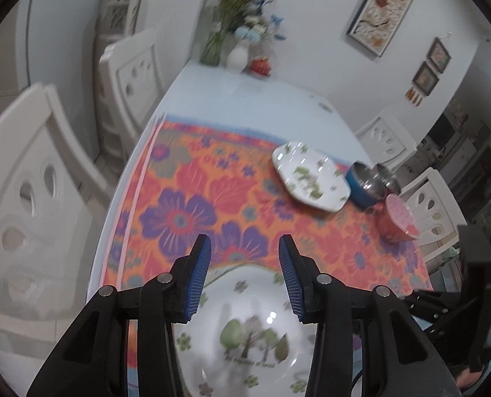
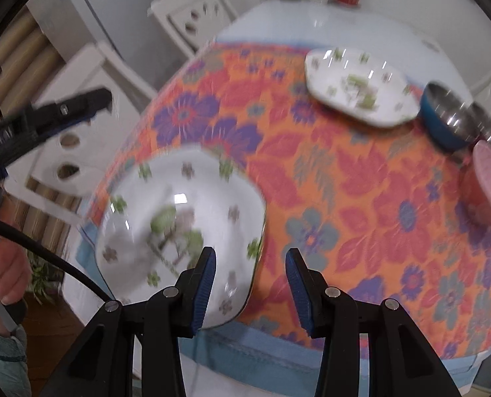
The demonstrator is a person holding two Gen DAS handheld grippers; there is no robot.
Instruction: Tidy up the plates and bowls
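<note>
A white plate with a tree print [image 1: 245,327] lies at the near edge of the flowered tablecloth, right below my open, empty left gripper [image 1: 244,248]. It also shows in the right wrist view [image 2: 179,231], left of my open, empty right gripper [image 2: 250,258]. A second white flowered plate [image 1: 311,175] [image 2: 358,89] lies farther back on the right. Beside it stand a blue steel-lined bowl [image 1: 364,185] [image 2: 447,119], a steel bowl [image 1: 389,178] [image 2: 487,129] and a pink bowl [image 1: 399,221] [image 2: 490,182].
White chairs [image 1: 36,198] stand along the table's left side and more [image 1: 427,205] on the right. A white vase with flowers [image 1: 238,54] and a red object [image 1: 260,66] stand at the table's far end. The left gripper [image 2: 46,112] shows at the left of the right wrist view.
</note>
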